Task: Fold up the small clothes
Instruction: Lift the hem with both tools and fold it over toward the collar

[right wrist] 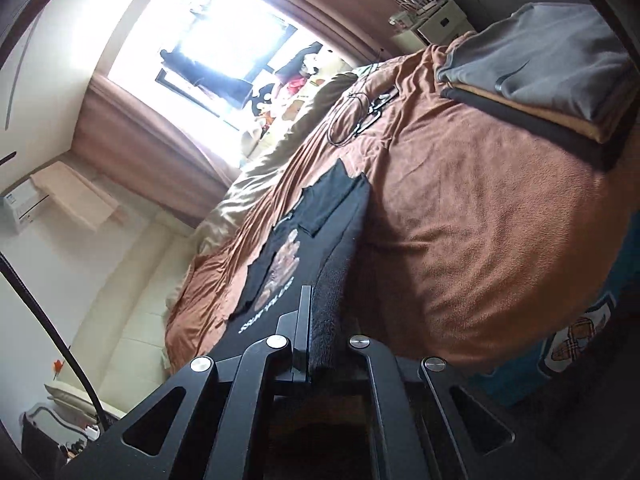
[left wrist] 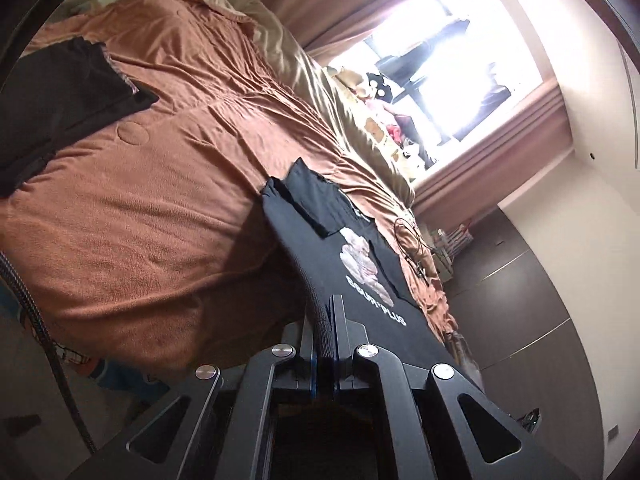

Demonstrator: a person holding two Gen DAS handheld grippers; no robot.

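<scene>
A black T-shirt with a pale print and white lettering lies stretched over the brown bedspread, both sleeves folded inward. My left gripper is shut on the shirt's near hem at one corner, the thick folded edge pinched between its fingers. In the right wrist view the same T-shirt runs away from me, and my right gripper is shut on the other hem corner. The hem is lifted off the bed between the two grippers.
A dark folded garment lies on the bed's far left. A stack of folded grey, tan and black clothes sits at the right. A coiled black cable lies beyond the shirt. Beige bedding, soft toys and a bright curtained window are behind.
</scene>
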